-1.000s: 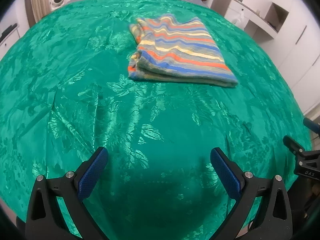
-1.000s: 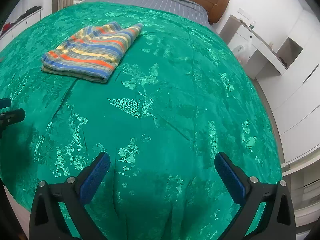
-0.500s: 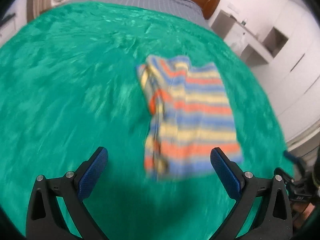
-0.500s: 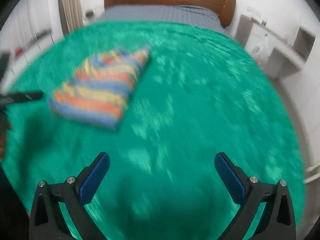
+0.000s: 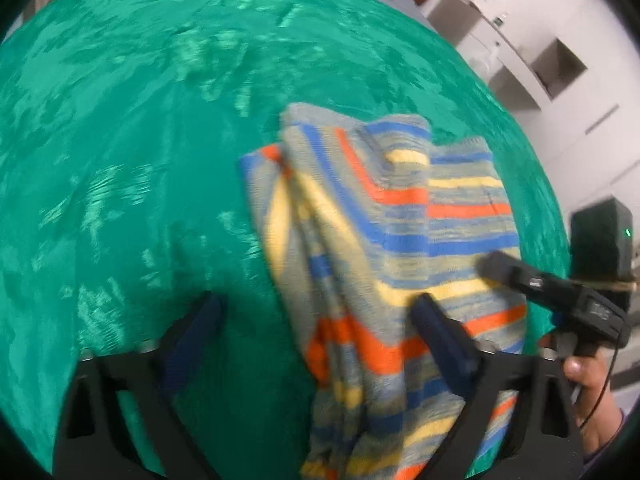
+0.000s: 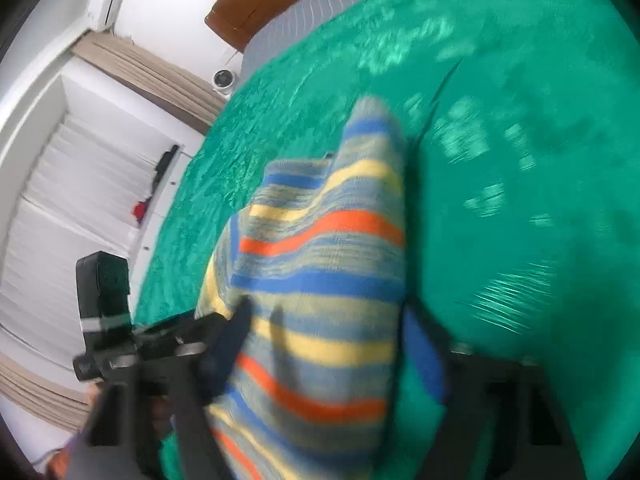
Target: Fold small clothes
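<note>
Spreading across nearly all of both views, the green patterned bedspread covers a bed whose wooden headboard shows at the top of the right wrist view; white cabinets stand beyond the bed's edge. On the bedspread lies the folded striped garment, banded in blue, orange, yellow and grey, with a bunched fold along one side. The left gripper hangs over the garment's near end, its jaws closing: one blue-padded finger sits above the stripes, the other above bare bedspread, so the garment's edge lies between them, and neither pad presses on it. The right gripper straddles the garment too, jaws closing, cloth between the fingers; heavy blur hides whether the pads touch it. A hand grips the right gripper's handle at the left view's edge
</note>
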{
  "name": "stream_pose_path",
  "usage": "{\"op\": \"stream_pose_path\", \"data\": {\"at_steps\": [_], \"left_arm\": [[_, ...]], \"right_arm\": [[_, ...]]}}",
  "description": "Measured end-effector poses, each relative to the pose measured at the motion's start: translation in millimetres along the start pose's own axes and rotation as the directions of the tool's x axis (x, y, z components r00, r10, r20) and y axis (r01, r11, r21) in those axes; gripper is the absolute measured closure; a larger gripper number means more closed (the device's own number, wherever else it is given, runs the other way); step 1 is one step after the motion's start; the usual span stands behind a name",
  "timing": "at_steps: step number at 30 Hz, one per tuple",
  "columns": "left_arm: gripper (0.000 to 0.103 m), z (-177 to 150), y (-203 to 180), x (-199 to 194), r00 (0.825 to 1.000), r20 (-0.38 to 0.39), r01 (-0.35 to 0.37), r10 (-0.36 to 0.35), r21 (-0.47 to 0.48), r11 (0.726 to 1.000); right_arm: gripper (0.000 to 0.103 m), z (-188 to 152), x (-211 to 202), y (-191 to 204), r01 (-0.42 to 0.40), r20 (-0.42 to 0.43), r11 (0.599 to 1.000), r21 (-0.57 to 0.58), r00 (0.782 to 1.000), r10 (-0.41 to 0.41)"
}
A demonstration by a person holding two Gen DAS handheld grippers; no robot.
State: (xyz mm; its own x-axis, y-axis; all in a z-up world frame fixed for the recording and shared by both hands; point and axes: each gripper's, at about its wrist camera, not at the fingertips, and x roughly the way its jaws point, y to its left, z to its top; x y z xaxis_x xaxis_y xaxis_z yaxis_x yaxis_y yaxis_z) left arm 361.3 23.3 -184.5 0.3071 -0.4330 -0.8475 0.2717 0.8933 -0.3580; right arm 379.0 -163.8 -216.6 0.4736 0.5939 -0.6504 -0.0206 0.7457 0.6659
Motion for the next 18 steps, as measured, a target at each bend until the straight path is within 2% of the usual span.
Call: {"op": "stream_pose_path", "data": {"at_steps": [1, 2, 3, 5, 6, 8, 10, 16, 17, 18], "left_arm": [[0.045, -0.7, -4.5, 3.8, 1.0, -0.006, 0.007, -0.007, 0.02, 1.0], [0.057, -0.9, -7.9, 6.7, 1.0, -0.01, 0.014, -0.014, 0.033, 0.999], [0.08, -2.4, -12.5, 10.4, 0.999, -0.015, 0.035, -0.035, 0.037, 0.999], [0.083, -1.2, -16.7, 9.6, 1.0, 0.007, 0.018, -0.018, 0.024, 1.0], [0.085, -2.7, -19.3, 7.1, 1.0, 0.024, 0.005, -0.006, 0.025, 1.0], [0.085, -5.8, -21.8, -2.1, 0.998, 0.061, -0.01, 0.008, 0.029, 1.0], [0.086, -7.5, -23.0, -17.2, 0.995, 0.096, -0.011, 0.008, 0.034, 0.999], [0.085, 1.6, -32.4, -84.3, 0.973, 0.23, -0.045, 0.025, 0.081, 0.996], [0.084, 4.9, -31.5, -86.3, 0.971, 0.236, -0.048, 0.028, 0.079, 0.996], [0.075, 9.3, -28.9, -86.5, 0.97, 0.238, -0.059, 0.04, 0.071, 0.996]], "right_arm": [[0.055, -1.5, 6.0, 6.5, 0.04, -0.012, 0.999, -0.033, 0.999, -0.04], [0.065, -3.3, 10.5, 13.9, 0.089, -0.019, 0.993, -0.076, 0.996, -0.09], [0.07, -6.8, 15.0, 29.1, 0.173, -0.011, 0.97, -0.172, 0.984, -0.177], [0.076, -15.0, 18.9, 56.2, 0.287, 0.04, 0.9, -0.329, 0.956, -0.29], [0.078, -23.1, 21.3, 75.4, 0.354, 0.091, 0.837, -0.417, 0.933, -0.349], [0.078, -31.6, 19.1, 94.8, 0.4, 0.152, 0.785, -0.473, 0.915, -0.375], [0.079, -35.6, 9.4, 107.8, 0.396, 0.197, 0.784, -0.478, 0.918, -0.344], [0.079, -24.7, -28.6, 143.8, 0.29, 0.274, 0.844, -0.45, 0.945, -0.179], [0.078, -19.3, -32.0, 144.3, 0.276, 0.273, 0.855, -0.44, 0.948, -0.166], [0.075, -13.8, -35.3, 140.8, 0.26, 0.266, 0.872, -0.415, 0.951, -0.157]]}}
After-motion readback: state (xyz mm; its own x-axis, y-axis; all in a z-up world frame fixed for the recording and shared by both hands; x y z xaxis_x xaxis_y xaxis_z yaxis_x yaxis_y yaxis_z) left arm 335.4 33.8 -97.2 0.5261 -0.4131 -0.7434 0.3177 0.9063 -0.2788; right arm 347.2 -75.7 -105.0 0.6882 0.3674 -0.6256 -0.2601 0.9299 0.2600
